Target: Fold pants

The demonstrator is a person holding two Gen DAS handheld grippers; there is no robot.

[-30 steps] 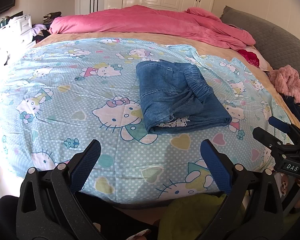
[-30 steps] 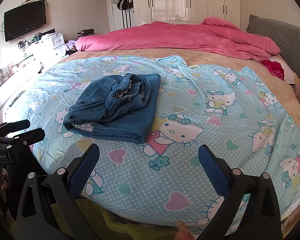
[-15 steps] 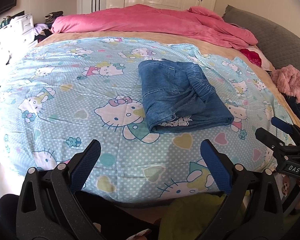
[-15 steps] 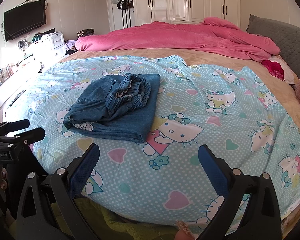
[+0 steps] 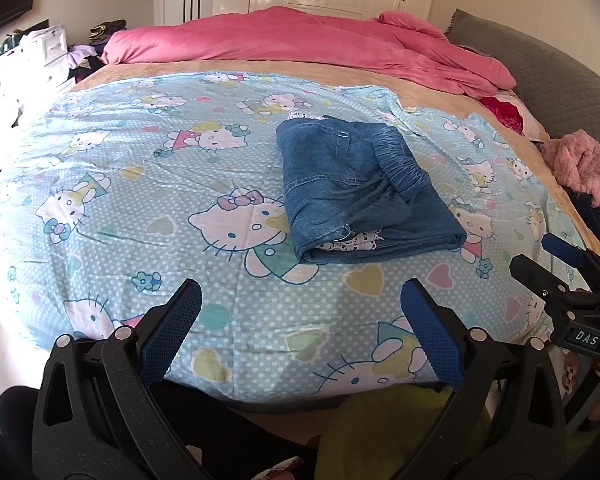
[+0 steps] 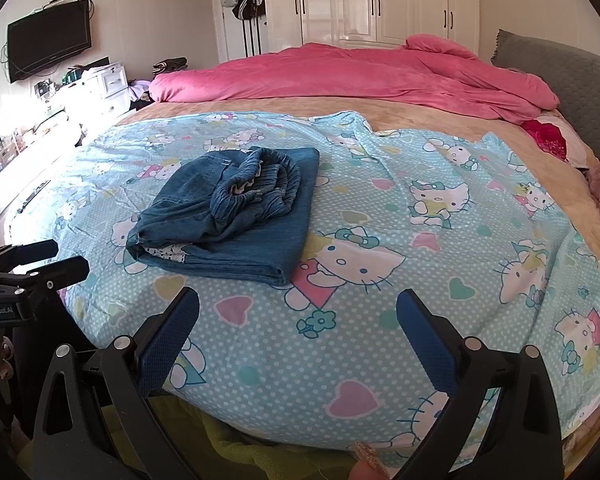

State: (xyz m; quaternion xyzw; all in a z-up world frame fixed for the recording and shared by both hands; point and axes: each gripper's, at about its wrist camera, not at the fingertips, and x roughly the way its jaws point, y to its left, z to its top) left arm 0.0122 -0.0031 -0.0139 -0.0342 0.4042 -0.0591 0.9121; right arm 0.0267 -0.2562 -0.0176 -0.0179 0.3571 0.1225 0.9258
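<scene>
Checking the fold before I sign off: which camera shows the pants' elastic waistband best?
The right wrist view: the gathered waistband faces it, bunched on top of the folded pants. The left wrist view shows it only side-on, as a ridge.

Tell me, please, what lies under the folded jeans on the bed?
The folded jeans rest on the cartoon-print sheet. A white patterned lining peeks from the near fold; anything deeper is covered.

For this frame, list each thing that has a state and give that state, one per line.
denim pants: folded into a compact stack, lying on the sheet, held by neither gripper.
left gripper: open, empty, apart from the pants.
right gripper: open, empty, apart from the pants.
cartoon-print sheet: spread over the bed, lightly wrinkled.
pink duvet: bunched at the far side.
wardrobe doors: closed.
television: screen dark.
</scene>
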